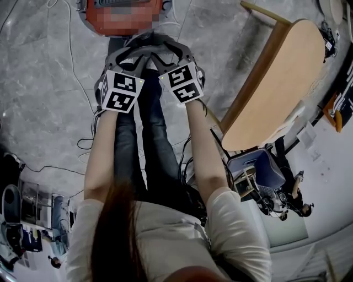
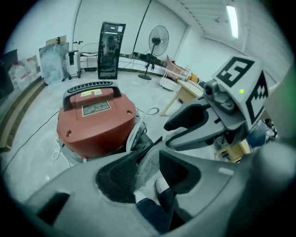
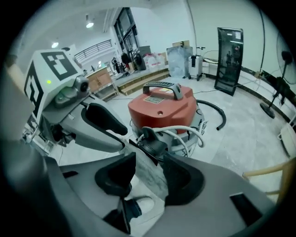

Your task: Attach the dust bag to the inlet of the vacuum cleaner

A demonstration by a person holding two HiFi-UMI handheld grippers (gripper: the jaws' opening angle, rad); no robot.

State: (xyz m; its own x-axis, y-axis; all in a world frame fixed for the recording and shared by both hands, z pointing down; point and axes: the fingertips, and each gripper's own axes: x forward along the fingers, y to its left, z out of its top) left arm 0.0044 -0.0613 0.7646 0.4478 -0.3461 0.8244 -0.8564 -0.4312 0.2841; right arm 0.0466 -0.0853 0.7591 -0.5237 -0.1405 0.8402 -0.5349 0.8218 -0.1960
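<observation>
The red vacuum cleaner (image 2: pixel 92 120) (image 3: pixel 162 109) stands on the floor in front of me; in the head view it is at the top (image 1: pixel 124 8) under a mosaic patch. A grey dust bag (image 2: pixel 150 162) (image 3: pixel 149 170) reaches up to the black inlet (image 2: pixel 141 144) (image 3: pixel 152 141) on the cleaner's near side. My left gripper (image 2: pixel 147 178) (image 1: pixel 135 55) is open, with the bag's edge in the gap between its pads. My right gripper (image 3: pixel 148 180) (image 1: pixel 168 52) is open too and straddles the bag's other edge. The two grippers are close together, side by side.
A wooden table (image 1: pixel 276 82) stands to the right. Thin cables (image 1: pixel 71 66) trail on the grey floor at the left. A black hose (image 3: pixel 217 115) and a white cord (image 3: pixel 185 132) lie by the cleaner. My shoes (image 3: pixel 138 203) are below the jaws. A fan (image 2: pixel 158 37) stands far off.
</observation>
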